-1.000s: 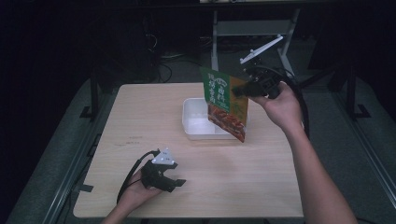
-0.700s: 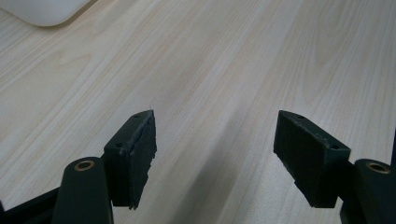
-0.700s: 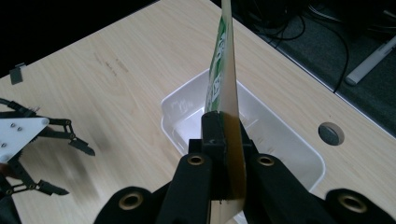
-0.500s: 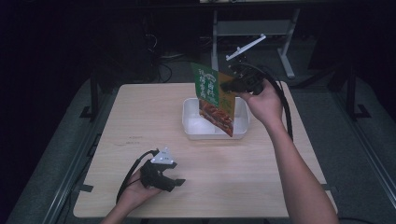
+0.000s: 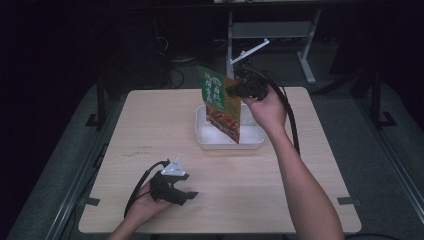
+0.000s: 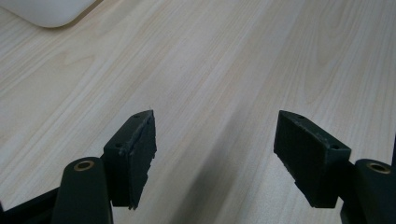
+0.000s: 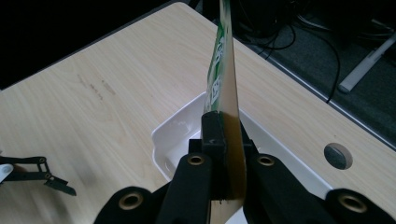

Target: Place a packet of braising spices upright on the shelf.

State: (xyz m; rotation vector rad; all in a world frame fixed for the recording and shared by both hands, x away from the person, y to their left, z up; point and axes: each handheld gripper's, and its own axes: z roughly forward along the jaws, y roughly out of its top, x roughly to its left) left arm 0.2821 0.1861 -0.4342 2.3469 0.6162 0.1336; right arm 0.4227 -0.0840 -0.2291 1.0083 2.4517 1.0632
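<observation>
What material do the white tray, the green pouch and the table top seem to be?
White tray: likely plastic, glossy, with rounded corners. Green pouch: thin printed film, probably plastic; held edge looks flat. Table top: pale wood grain, matte; perhaps laminate.

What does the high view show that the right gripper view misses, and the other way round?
The high view alone shows the printed green and brown face of the food packet, the person's forearms, and the grey plate on the left hand-held gripper resting near the table's front edge. The right gripper view alone shows the packet edge-on, pinched between the right hand-held gripper's black jaws, plus a round hole in the tabletop. Both show the white tray under the packet and the wooden table.
</observation>
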